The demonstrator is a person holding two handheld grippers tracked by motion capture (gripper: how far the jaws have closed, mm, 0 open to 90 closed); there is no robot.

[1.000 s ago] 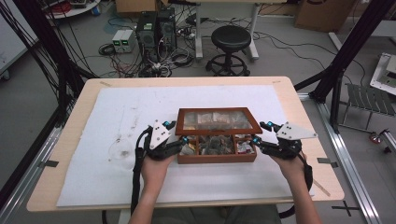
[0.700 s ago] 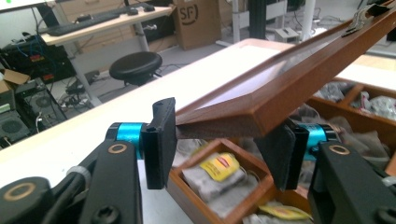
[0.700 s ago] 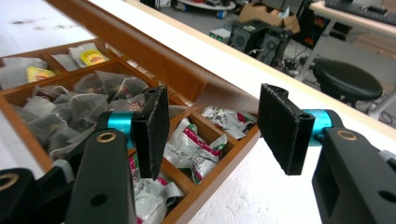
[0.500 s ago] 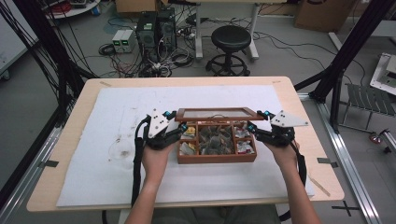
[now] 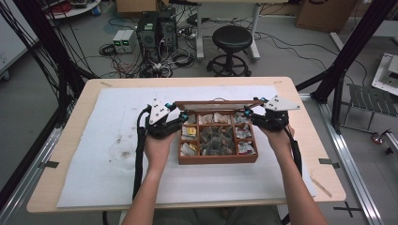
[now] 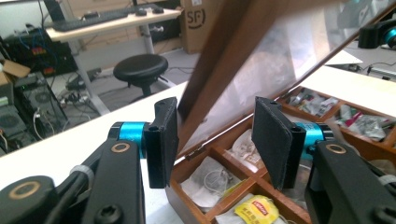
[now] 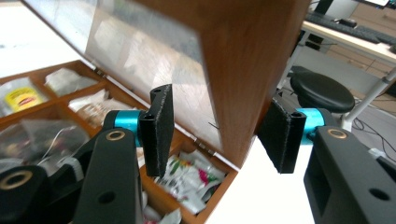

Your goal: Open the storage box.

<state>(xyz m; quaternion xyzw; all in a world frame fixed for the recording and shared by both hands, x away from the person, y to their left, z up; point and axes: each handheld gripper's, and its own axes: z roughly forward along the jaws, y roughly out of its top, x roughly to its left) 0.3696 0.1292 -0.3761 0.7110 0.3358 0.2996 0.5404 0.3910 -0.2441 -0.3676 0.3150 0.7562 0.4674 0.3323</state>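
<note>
A wooden tea box [image 5: 218, 159] with compartments of tea bags lies mid-table. Its glass lid [image 5: 213, 104] stands nearly upright on the far hinges. My left gripper [image 5: 180, 117] is at the lid's left end. In the left gripper view the lid's wooden frame [image 6: 205, 88] passes between the jaws [image 6: 217, 140]; it lies against one pad, with a gap to the other. My right gripper [image 5: 248, 114] straddles the lid's right end [image 7: 252, 70]; its jaws [image 7: 219, 133] have just been closing, and a gap still shows at one pad. A yellow tea bag [image 6: 254, 207] lies in a near compartment.
A white mat [image 5: 108, 154] covers the wooden table [image 5: 61, 197]. Black frame posts [image 5: 347, 51] stand at both far corners. Beyond the far edge are a black stool [image 5: 230, 40] and computers with cables [image 5: 155, 33] on the floor.
Both hands have moved toward the far side of the box. The lid has swung up from a tilt to nearly upright.
</note>
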